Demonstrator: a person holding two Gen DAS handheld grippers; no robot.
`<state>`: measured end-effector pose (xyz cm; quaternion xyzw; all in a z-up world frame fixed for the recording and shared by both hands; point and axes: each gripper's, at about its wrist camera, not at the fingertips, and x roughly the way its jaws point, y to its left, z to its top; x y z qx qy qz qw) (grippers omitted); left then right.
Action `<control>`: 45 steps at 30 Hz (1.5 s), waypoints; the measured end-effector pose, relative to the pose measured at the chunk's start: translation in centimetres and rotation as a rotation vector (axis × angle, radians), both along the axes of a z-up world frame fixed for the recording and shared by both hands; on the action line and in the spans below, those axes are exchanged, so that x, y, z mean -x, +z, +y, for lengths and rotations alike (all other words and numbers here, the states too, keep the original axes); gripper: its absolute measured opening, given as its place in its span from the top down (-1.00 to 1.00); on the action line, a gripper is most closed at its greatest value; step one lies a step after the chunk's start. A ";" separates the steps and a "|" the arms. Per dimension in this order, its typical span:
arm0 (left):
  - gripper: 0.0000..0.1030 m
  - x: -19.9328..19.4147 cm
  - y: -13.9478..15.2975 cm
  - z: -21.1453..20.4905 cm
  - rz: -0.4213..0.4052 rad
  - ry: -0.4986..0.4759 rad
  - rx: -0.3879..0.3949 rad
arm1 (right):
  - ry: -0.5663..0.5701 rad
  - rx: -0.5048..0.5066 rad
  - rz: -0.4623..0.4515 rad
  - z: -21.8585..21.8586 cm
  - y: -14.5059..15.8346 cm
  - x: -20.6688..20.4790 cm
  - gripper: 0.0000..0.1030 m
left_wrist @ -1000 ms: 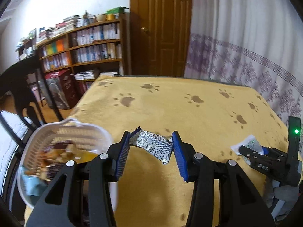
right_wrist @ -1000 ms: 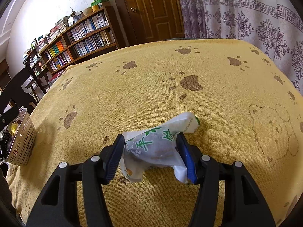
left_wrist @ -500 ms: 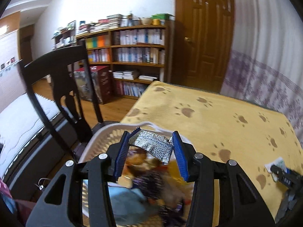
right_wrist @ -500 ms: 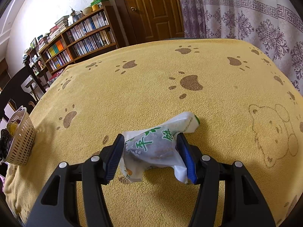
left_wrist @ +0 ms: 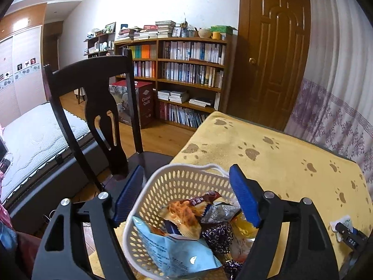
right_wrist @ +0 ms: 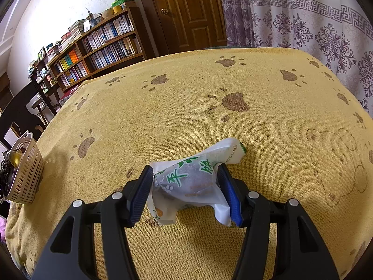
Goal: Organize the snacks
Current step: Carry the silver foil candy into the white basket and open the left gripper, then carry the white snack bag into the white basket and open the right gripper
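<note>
Step in hand: dropping snacks into the basket (left_wrist: 172, 182); the left gripper (left_wrist: 186, 193) hangs over it with jaws spread wide and nothing between them, so its drop looks finished.
Basket: white perforated plastic, at the near left edge of the worktop (right_wrist: 186, 102), already holding several wrappers, among them a blue packet (left_wrist: 167, 252) and an orange-printed packet (left_wrist: 184, 212).
Right gripper (right_wrist: 186, 182): clamped on a white snack bag (right_wrist: 193, 177) with green lettering, which appears to rest on the yellow paw-print cloth, well apart from the basket.
Next move, as I judge it: lift the bag clear, carry it left to the basket, release above the pile.
Care needed: the bag is soft and slack, so it may sag or snag on the rim.
</note>
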<state>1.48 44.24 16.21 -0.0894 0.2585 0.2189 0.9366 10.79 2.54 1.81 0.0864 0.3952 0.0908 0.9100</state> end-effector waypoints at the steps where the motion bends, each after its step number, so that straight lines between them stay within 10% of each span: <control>1: -0.51 0.1 0.1 0.1 -0.006 0.002 0.002 | 0.000 0.000 0.000 0.0 0.0 0.0 -0.12; 22: -0.53 2.2 1.9 1.3 -0.079 -0.008 0.053 | 0.137 -0.213 -0.095 4.6 5.9 2.8 -0.07; 32: -0.63 3.5 3.1 2.3 -0.132 0.000 0.083 | 0.056 -0.045 -0.130 4.8 5.5 2.6 -0.42; 41: -0.64 3.3 3.1 1.5 -0.130 -0.028 0.078 | 0.089 0.038 0.049 4.9 -0.1 -2.4 -0.68; 45: -0.64 3.3 3.0 1.6 -0.128 -0.030 0.084 | 0.087 0.115 0.042 6.5 -0.2 -2.8 -0.25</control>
